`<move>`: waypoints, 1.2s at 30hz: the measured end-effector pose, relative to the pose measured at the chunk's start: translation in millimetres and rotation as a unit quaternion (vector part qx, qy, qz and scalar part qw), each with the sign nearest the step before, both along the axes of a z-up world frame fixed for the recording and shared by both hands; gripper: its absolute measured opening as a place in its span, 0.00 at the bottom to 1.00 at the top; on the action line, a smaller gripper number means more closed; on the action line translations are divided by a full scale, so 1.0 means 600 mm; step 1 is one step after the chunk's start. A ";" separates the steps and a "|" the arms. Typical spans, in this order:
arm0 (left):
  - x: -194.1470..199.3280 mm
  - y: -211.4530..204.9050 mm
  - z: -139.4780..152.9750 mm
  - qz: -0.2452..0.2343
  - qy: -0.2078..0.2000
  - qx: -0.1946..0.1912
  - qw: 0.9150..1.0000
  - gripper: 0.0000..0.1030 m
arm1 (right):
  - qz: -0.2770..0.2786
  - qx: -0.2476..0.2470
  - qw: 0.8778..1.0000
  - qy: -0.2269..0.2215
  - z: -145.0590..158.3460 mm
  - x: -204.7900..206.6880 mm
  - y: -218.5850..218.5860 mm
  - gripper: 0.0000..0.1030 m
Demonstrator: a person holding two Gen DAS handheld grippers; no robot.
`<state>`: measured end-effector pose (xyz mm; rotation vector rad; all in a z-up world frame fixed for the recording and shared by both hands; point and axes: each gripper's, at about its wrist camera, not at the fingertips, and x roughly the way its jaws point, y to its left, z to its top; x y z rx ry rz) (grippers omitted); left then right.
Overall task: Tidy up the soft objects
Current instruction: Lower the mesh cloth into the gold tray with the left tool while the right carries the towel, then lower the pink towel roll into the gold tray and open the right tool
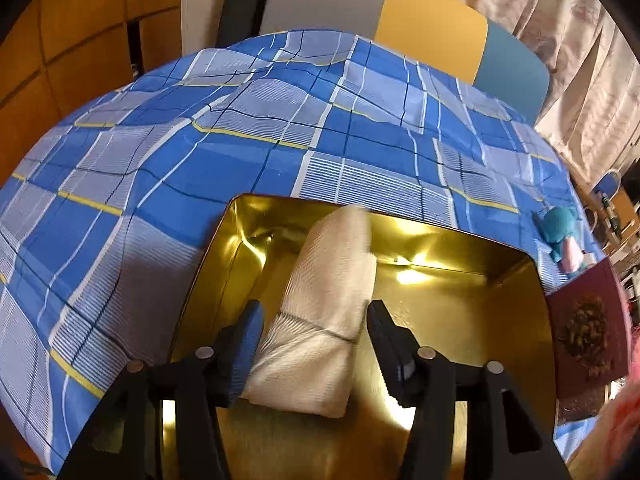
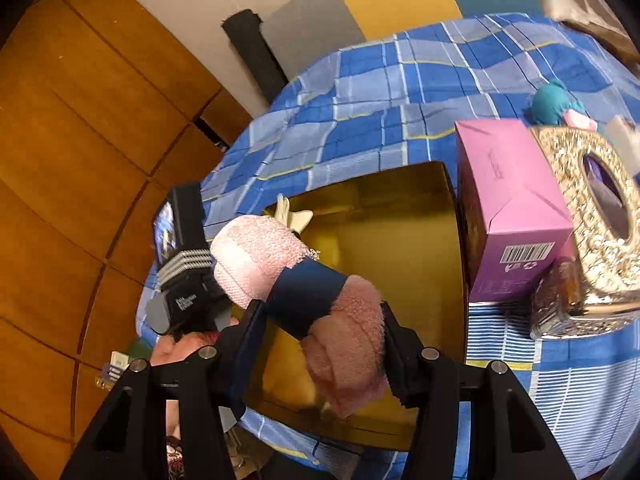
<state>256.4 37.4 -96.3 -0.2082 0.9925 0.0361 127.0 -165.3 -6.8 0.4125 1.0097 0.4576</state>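
Observation:
An open gold tin (image 1: pixel 460 304) sits on a bed with a blue checked cover (image 1: pixel 200 168). Inside it lies a white rolled cloth (image 1: pixel 320 312), between the fingers of my left gripper (image 1: pixel 316 320). The jaws stand open: the cloth brushes the left pad and a thin gap shows at the right one. In the right wrist view my right gripper (image 2: pixel 320 312) is shut on a pink rolled towel (image 2: pixel 344 344) wrapped in a dark blue band, and holds it over the gold tin (image 2: pixel 400 248). The white cloth (image 2: pixel 294 216) peeks out at the tin's far corner.
Beside the tin's right edge stand a pink carton (image 2: pixel 512 208) and a gold glitter tissue box (image 2: pixel 592 216). A teal plush toy (image 2: pixel 554 102) lies behind them on the cover. Wooden cupboard doors (image 2: pixel 80 140) rise at the left, and a padded headboard (image 1: pixel 328 4) at the far end.

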 end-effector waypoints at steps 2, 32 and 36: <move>0.006 0.003 0.000 -0.002 0.006 -0.010 1.000 0.55 | -0.004 0.001 1.000 0.011 -0.014 0.009 0.003 0.54; -0.264 0.111 0.071 0.087 -0.097 -0.097 0.987 0.54 | -0.058 -0.042 0.992 0.108 -0.129 0.165 0.118 0.55; -0.264 0.122 0.068 0.095 -0.091 -0.108 0.985 0.54 | -0.088 -0.030 0.988 0.125 -0.142 0.196 0.134 0.57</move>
